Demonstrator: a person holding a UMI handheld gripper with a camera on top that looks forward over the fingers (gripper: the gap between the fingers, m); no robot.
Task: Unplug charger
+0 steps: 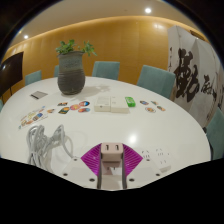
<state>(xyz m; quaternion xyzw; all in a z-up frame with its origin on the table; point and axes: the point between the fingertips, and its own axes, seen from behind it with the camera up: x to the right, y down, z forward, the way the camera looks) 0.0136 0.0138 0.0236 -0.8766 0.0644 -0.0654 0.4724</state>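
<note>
A white charger sits between my two fingers, and both magenta pads press on its sides. Two dark marks show on its forward face. My gripper is shut on it, just above the near part of the round white table. A white power strip lies beyond the fingers near the table's middle, apart from the charger, with a green item at its right end. A coiled white cable lies on the table left of the fingers.
A grey pot with a green plant stands at the back left of the table. Small cards and discs lie around the strip. Teal chairs ring the far side. A banner with black brushwork hangs at the right.
</note>
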